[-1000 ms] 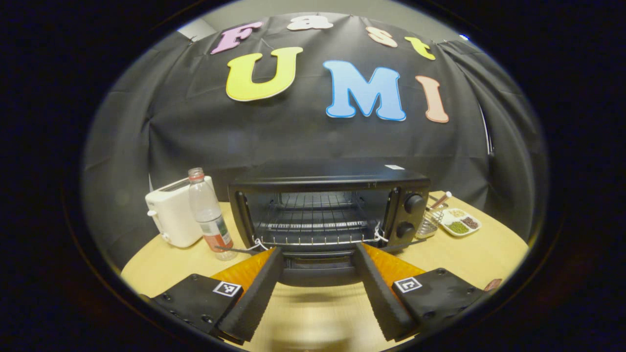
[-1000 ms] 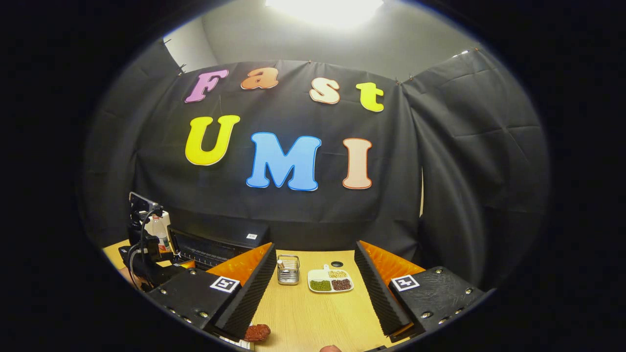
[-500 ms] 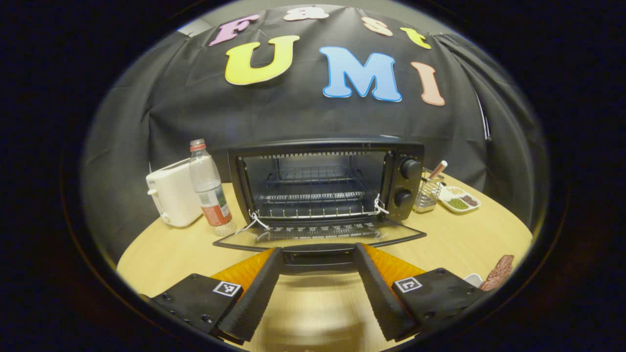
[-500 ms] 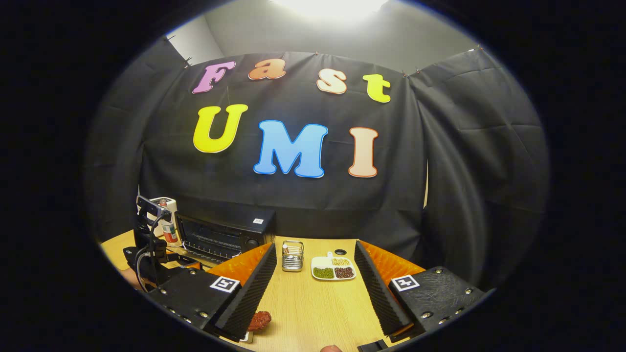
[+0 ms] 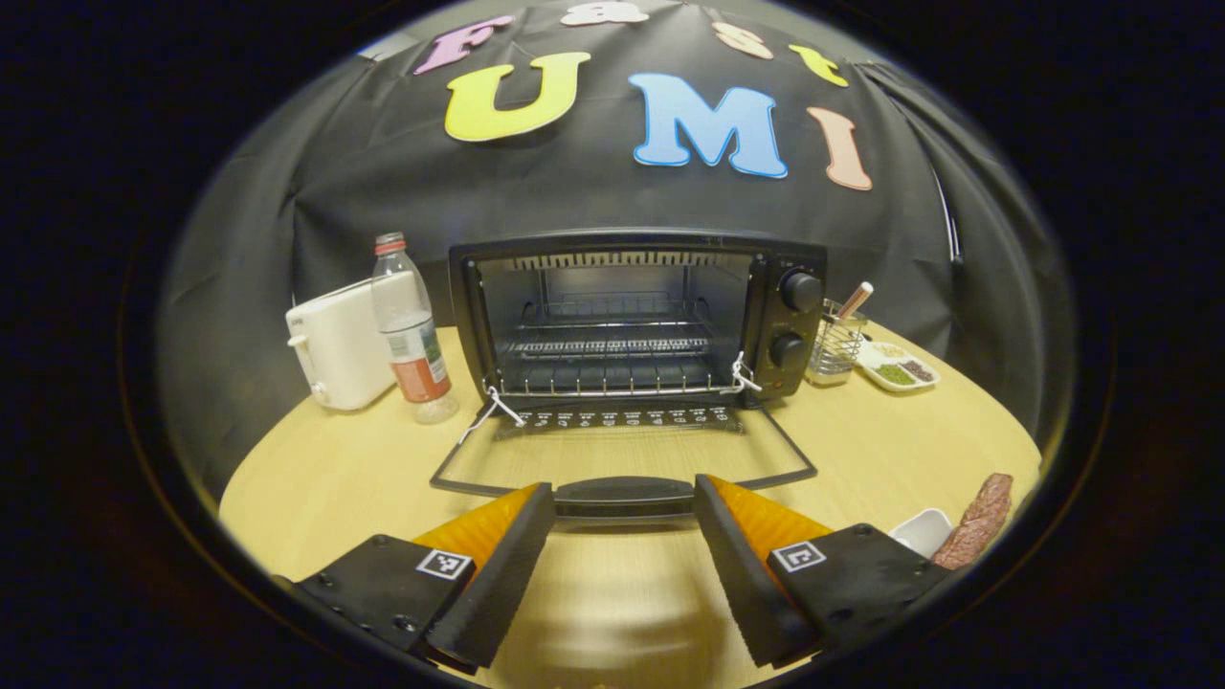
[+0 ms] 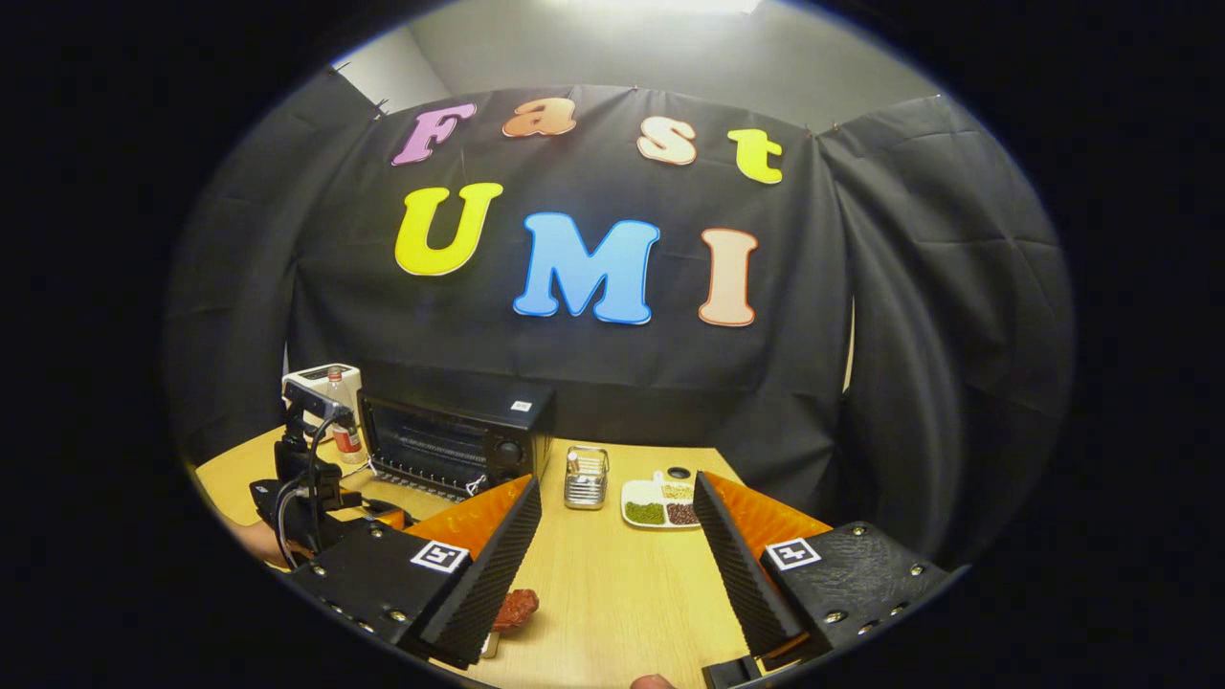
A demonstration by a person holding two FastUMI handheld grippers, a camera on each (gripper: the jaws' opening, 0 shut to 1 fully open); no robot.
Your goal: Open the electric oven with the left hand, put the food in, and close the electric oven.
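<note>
In the left gripper view, a white toaster [image 5: 335, 343] and a bottle [image 5: 410, 330] are standing at the left of the frame, and the oven [image 5: 636, 316] is sitting at centre with its door [image 5: 622, 455] lying flat on the table [image 5: 325, 474], handle [image 5: 624, 494] nearest the camera. The left gripper [image 5: 622, 569] is hovering at the bottom centre with its jaws spread wide and holding nothing; the handle is lying crosswise just beyond the tips, and I cannot tell whether they are touching it. The wire rack [image 5: 612, 346] inside is showing bare. At the lower right edge the food [image 5: 974, 534], a dark reddish strip, is resting by a small white dish [image 5: 921, 531], its long axis running diagonally from lower left to upper right, pointing roughly toward the back of the table. In the right gripper view, the oven [image 6: 450, 435] is sitting at the middle left, and the food [image 6: 515, 609] is peeking out at the lower left, just beside the left finger of the right gripper [image 6: 617, 565], whose jaws are also standing wide and empty. Judging from this, the right gripper is the nearer one, and the food is lying slightly to its left and below, so the coming pick is calling for a small leftward and downward shift.
</note>
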